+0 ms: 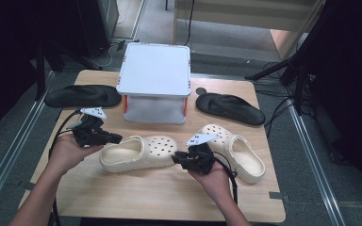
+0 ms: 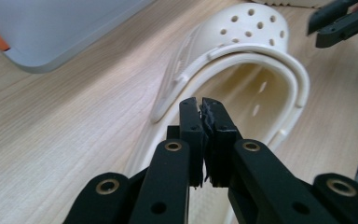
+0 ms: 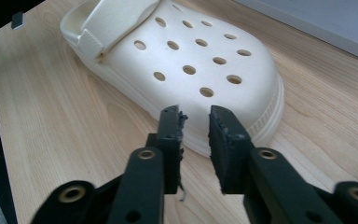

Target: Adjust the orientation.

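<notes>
Cream clog (image 2: 242,51), heel strap (image 2: 270,65), toe holes (image 3: 191,51)

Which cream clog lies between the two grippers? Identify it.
The left cream clog, lying crosswise with its holed toe toward the right gripper. The other clog sits right of both grippers, angled.

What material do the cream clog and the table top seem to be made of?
Cream clog: probably soft moulded foam or rubber, matte, with moulded vent holes and thick rounded rims. Table top: light wood or wood-look laminate, smooth, with a visible grain pattern.
</notes>
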The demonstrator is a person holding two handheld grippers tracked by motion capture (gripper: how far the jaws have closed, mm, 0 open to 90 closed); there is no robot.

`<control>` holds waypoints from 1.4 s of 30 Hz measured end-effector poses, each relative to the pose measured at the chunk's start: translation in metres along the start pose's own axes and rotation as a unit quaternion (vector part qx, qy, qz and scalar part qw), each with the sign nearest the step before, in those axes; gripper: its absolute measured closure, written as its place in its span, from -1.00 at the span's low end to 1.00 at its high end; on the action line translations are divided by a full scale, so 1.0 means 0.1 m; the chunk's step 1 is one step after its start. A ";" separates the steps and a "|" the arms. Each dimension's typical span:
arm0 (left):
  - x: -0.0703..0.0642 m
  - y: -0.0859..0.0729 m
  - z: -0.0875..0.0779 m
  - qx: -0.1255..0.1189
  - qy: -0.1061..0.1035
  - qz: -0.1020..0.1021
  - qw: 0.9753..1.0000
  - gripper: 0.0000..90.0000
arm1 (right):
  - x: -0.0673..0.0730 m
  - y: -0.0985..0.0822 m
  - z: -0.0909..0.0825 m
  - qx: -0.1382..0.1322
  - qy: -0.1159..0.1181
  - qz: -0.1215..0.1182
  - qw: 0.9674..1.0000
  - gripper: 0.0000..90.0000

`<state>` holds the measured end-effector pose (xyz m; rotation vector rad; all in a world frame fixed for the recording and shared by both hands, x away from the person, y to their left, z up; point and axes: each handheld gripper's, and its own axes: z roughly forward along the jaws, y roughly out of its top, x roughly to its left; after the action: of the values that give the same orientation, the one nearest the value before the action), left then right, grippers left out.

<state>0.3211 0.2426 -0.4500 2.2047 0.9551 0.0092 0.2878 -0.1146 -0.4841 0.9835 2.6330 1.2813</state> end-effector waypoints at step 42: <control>0.40 -0.15 0.44 0.021 0.004 -0.006 1.000 1.00 | 0.16 -0.03 0.34 0.015 -0.024 -0.007 1.000 1.00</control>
<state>0.3527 0.2482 -0.5023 2.2387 0.9807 -0.0061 0.2841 -0.0834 -0.5046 0.9851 2.6254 1.2034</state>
